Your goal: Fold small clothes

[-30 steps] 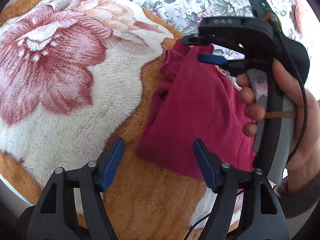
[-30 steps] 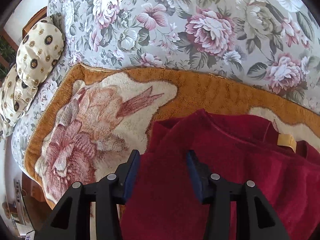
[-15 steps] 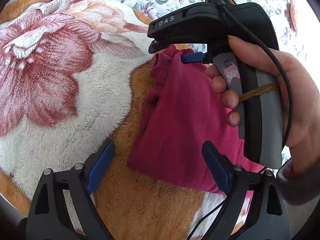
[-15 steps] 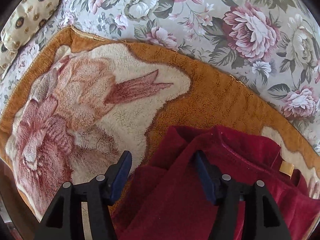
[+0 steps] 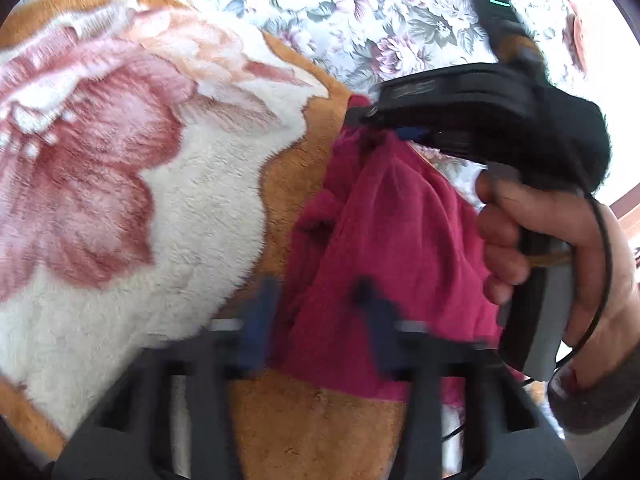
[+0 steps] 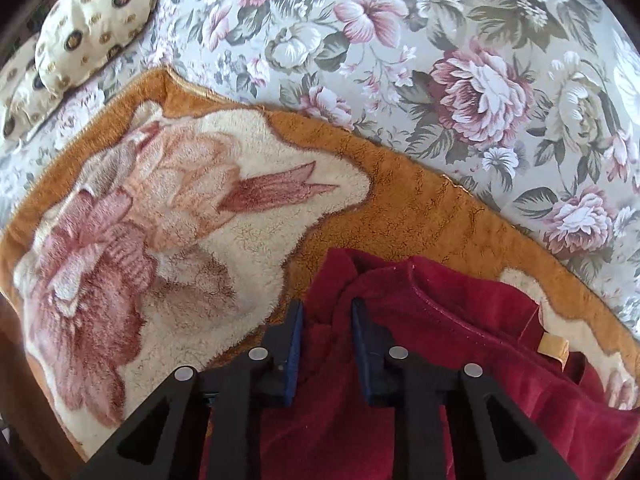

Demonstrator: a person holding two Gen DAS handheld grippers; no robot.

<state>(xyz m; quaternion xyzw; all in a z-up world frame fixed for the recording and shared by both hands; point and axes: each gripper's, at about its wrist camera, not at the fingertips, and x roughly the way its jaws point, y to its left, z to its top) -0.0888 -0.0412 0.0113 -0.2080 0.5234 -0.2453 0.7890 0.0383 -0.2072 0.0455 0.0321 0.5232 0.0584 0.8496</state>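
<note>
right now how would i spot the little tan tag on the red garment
Find the orange plush blanket on the floral bedspread, then the dark red garment on it. The tan tag sits at its far right neckline, the only pale patch on red.

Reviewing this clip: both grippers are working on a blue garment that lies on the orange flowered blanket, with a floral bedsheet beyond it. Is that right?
Not quite: the garment is dark red, not blue, as the right wrist view shows. Only the pads on the fingers are blue. The rest holds: it lies on the orange flowered blanket, with the floral bedsheet beyond.

The garment point(image 6: 460, 320) lies on the blanket point(image 6: 400, 208), which lies on the bedspread point(image 6: 400, 60).
</note>
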